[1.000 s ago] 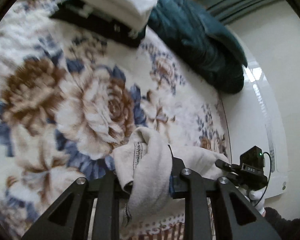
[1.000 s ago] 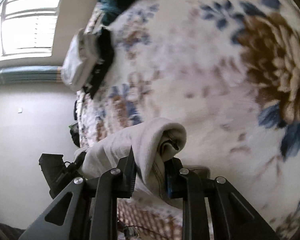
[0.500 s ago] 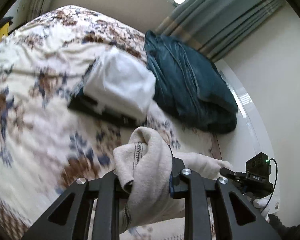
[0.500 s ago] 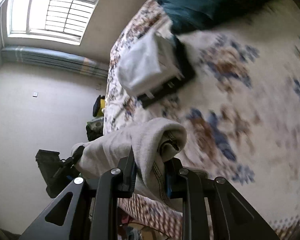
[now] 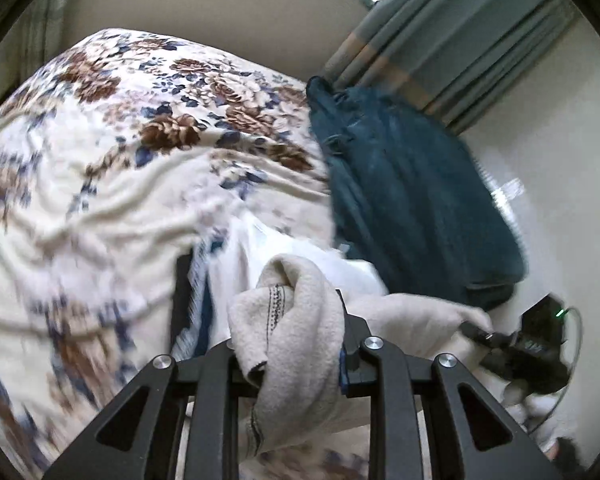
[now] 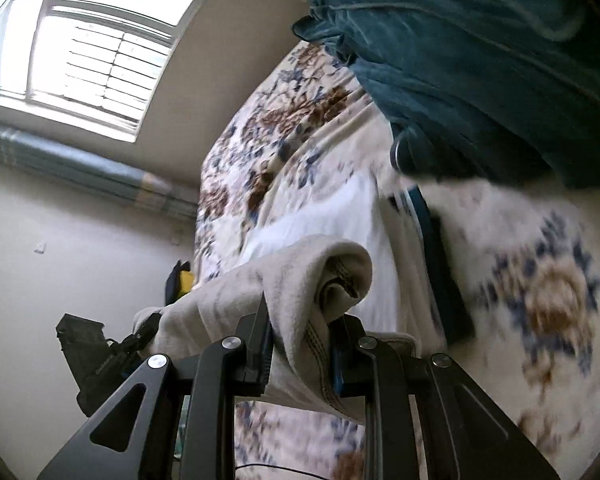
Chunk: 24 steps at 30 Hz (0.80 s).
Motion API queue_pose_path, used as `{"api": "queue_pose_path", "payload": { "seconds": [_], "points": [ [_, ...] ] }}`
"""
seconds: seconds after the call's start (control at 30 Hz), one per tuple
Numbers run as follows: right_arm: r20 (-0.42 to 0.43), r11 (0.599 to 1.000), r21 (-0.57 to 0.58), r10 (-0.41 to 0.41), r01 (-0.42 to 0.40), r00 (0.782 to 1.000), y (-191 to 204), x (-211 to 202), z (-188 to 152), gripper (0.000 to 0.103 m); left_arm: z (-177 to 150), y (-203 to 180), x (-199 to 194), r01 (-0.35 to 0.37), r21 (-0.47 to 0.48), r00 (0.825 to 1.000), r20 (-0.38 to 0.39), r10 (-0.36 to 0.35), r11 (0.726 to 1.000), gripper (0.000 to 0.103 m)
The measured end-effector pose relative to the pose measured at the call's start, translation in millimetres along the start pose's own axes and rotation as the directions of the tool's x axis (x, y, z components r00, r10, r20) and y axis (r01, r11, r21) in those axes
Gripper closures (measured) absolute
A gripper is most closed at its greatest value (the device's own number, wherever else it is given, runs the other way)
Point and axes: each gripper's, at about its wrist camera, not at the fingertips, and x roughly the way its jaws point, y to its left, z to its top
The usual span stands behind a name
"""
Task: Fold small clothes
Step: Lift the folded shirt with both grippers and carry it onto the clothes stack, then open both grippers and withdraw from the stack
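A cream fleece garment (image 5: 300, 320) with dark stitched trim is stretched between both grippers and held in the air above the bed. My left gripper (image 5: 288, 344) is shut on one bunched end of it. My right gripper (image 6: 300, 332) is shut on the other end (image 6: 300, 280). Each gripper shows at the edge of the other's view: the right one (image 5: 512, 344) and the left one (image 6: 100, 348). A stack of folded white clothes (image 5: 284, 248) on a dark board lies just beyond the garment, also in the right wrist view (image 6: 340, 216).
The bed has a cream floral blanket (image 5: 100, 184). A dark teal garment (image 5: 412, 200) lies heaped near the wall and curtain, also in the right wrist view (image 6: 480, 60). A window (image 6: 88, 48) is at the upper left.
Both grippers have lifted and tilted up with the garment still held. The view has swung from the blanket close below toward the white stack, the teal heap and the wall.
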Motion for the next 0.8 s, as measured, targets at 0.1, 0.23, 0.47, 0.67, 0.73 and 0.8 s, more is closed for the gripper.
{"api": "queue_pose_path", "payload": {
  "seconds": [0.1,0.23,0.47,0.67,0.73,0.8],
  "points": [
    [-0.009,0.999,-0.009,-0.044,0.044,0.999,-5.3,46.5,35.8,0.079,24.8,20.2,47.2,-0.017,-0.004,0.999,-0.030,0.016,1.000,0.083],
    [-0.034,0.995,0.005,-0.100,0.101,0.994,-28.8,92.0,64.5,0.079,40.3,48.0,93.9,-0.041,-0.049,0.996,-0.079,0.037,0.998,0.082],
    [-0.089,0.980,-0.040,-0.199,0.196,0.976,-44.3,132.4,80.5,0.065,40.1,67.9,107.7,-0.094,-0.124,0.991,-0.108,0.081,0.988,0.067],
    [0.001,0.912,-0.163,-0.383,0.378,0.924,-4.9,102.3,66.7,0.011,37.4,30.1,67.9,-0.341,-0.001,0.939,-0.034,0.341,0.940,0.013],
    [0.055,0.862,-0.193,-0.467,0.468,0.883,8.8,86.9,55.7,0.000,26.6,10.4,52.6,-0.419,0.057,0.908,0.007,0.419,0.906,0.012],
    [0.111,0.798,-0.225,-0.549,0.559,0.829,25.8,69.2,35.1,0.000,10.5,-5.3,39.4,-0.459,0.082,0.888,0.018,0.459,0.885,0.004]
  ]
}}
